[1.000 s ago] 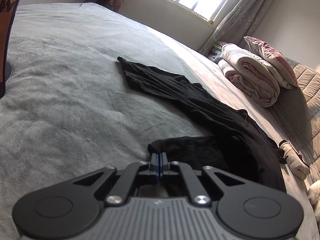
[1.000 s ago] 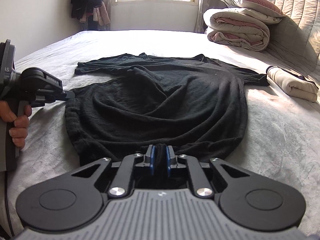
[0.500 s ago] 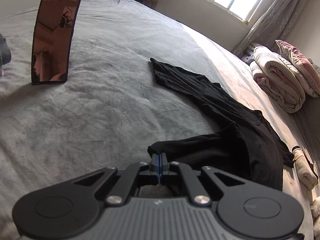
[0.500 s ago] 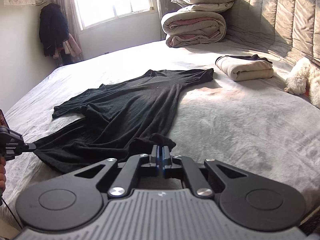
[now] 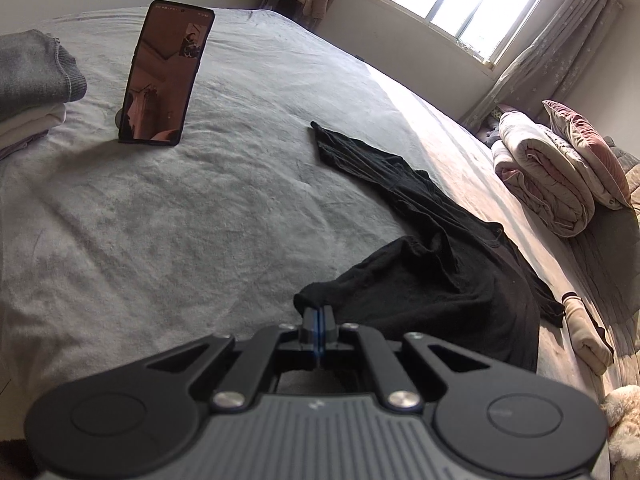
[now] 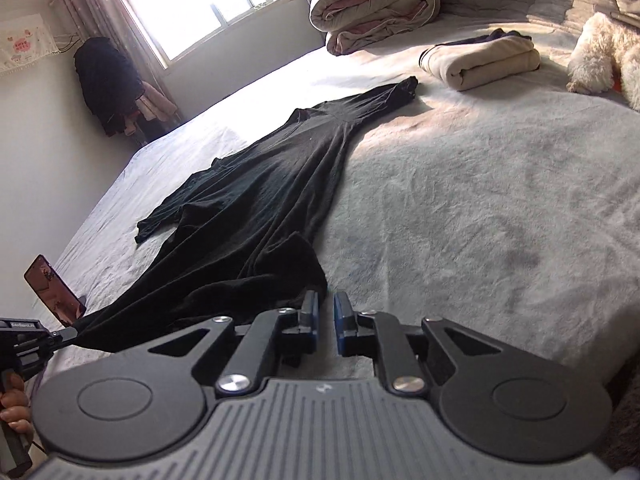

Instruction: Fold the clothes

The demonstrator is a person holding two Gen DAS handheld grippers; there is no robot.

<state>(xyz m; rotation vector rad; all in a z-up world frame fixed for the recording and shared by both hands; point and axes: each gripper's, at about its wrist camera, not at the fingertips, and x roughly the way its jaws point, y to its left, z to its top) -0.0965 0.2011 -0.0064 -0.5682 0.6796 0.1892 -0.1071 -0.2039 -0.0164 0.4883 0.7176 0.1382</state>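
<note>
A black T-shirt (image 5: 440, 272) (image 6: 272, 184) lies stretched lengthwise on the grey bed (image 5: 200, 220) (image 6: 480, 200), sleeves at the far end. My left gripper (image 5: 319, 316) is shut on one corner of its hem; in the right wrist view it shows at the left edge (image 6: 60, 336), held by a hand, with the hem pulled taut. My right gripper (image 6: 326, 312) has its jaws opening. The other hem corner lies against the left fingertip (image 6: 310, 306). Only bedcover shows between the pads.
A phone (image 5: 164, 72) (image 6: 52, 288) stands propped on the bed beside a grey folded stack (image 5: 32, 72). A folded cream garment (image 6: 484, 62), a rolled duvet (image 6: 376, 4) and a white plush toy (image 6: 604, 56) lie towards the headboard. Clothes hang (image 6: 108, 84) beside the window.
Both grippers pulled the hem back, drawing the shirt from a bunched heap into a long stretched shape. The right jaws have parted and let the hem go. The left stays shut on its corner.
</note>
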